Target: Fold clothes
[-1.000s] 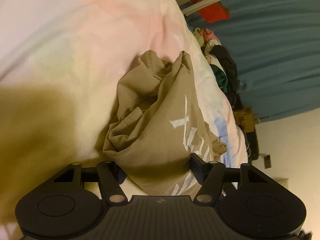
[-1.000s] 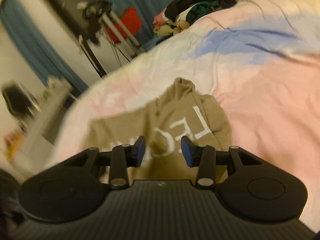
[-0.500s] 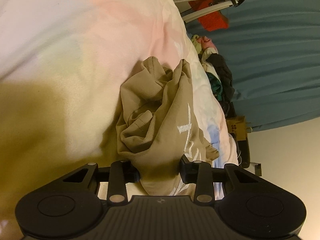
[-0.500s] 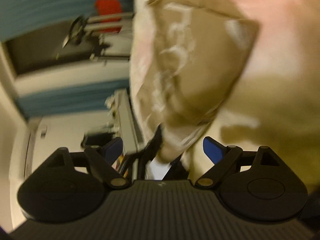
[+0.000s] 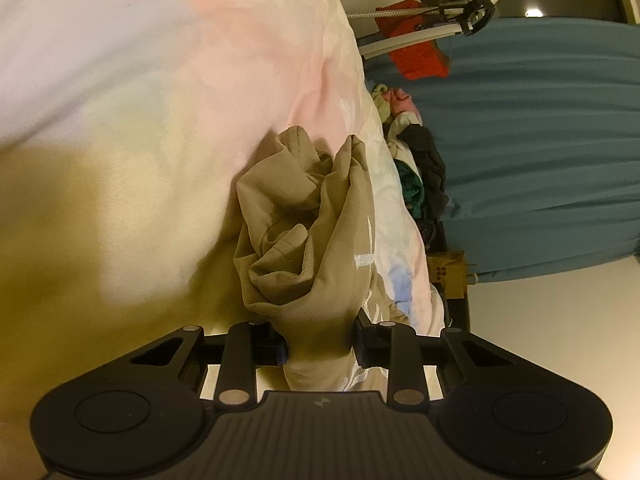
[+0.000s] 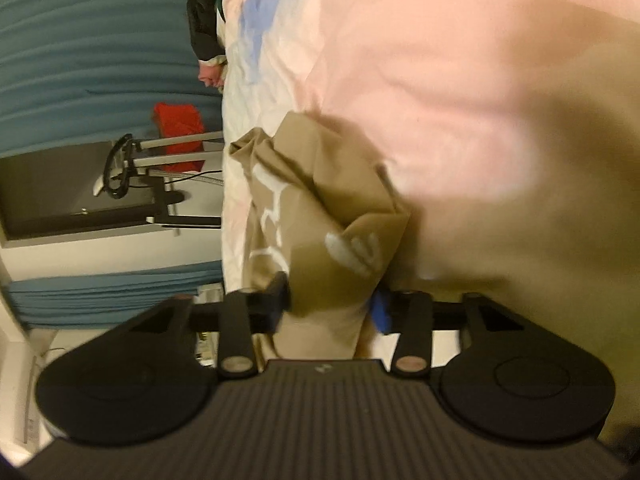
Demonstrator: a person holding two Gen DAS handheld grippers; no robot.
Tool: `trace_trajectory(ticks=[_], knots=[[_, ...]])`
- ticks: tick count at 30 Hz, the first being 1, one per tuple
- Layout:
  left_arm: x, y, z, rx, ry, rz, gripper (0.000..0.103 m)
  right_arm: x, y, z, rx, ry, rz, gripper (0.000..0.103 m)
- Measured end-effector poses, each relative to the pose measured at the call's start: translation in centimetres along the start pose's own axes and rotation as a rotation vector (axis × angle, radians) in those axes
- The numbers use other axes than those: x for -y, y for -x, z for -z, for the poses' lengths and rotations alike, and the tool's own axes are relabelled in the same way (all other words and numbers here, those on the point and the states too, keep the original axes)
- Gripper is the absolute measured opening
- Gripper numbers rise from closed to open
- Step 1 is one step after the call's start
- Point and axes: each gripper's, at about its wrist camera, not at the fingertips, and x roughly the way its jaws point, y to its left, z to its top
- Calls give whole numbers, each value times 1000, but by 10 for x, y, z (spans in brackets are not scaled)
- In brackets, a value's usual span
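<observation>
Bunched tan garment (image 5: 316, 248), lettering creased unreadable, lower end behind left hand-held gripper (image 5: 320, 344).

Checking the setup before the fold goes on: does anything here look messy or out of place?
Yes. The tan garment lies bunched and twisted on the bedspread, its white print creased, with the left tool and right tool each pinching a wad. A clothes heap crowds the bed's edge.

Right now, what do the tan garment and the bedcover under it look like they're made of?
Tan garment: soft matte knit, probably cotton jersey; fine ribbing shows at its hem, white print on its surface. Bedcover: thin, smooth woven fabric, likely cotton, with fine creases and pastel patches.
</observation>
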Motion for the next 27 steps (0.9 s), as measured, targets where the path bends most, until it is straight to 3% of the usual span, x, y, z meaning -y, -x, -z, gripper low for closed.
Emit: trace_trajectory(ticks=[5,11,16,21,27], knots=[[6,4,-2,-5,17,11,30,-18,3,-2,25,78,-48,27],[25,15,-4,-21,23,22,30,-49,18,-7,57,159,-120,25],[71,6,-11,-53,-4,12,30,-71,37,-24,89,149,-177,25],[146,-30,-7,-88,-109,-12,29,-95,57,-67,146,173,-186,25],[246,-130,18,-156,-223,-35,28,-132,62,-166,265,176,-132,25]])
